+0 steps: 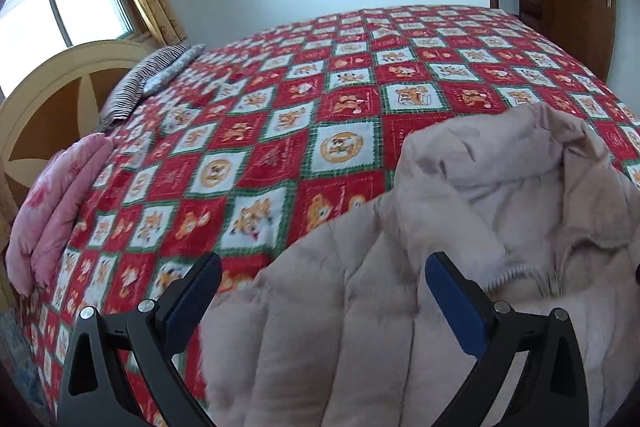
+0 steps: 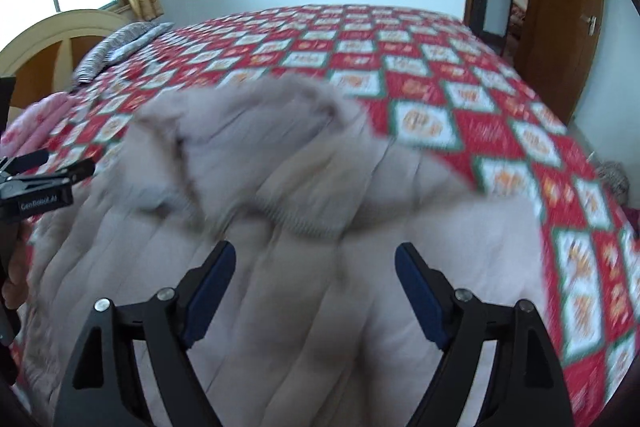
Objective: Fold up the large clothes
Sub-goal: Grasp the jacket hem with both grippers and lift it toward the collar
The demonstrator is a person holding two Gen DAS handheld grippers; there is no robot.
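A pale beige quilted puffer jacket (image 1: 420, 299) lies on the bed, collar and hood away from me, zipper to the right. My left gripper (image 1: 323, 267) is open, its jaws wide apart over the jacket's left shoulder. In the right wrist view the same jacket (image 2: 320, 267) is blurred, its ribbed collar (image 2: 312, 223) just beyond my right gripper (image 2: 315, 259), which is open and empty above the jacket body. The left gripper (image 2: 60, 169) also shows at the left edge of that view.
The bed carries a red, white and green checked bedspread (image 1: 340, 99). A folded pink quilt (image 1: 52, 211) and a striped pillow (image 1: 148, 83) lie near the cream headboard (image 1: 48, 87). A window, a curtain and a wooden door (image 2: 560, 27) stand beyond.
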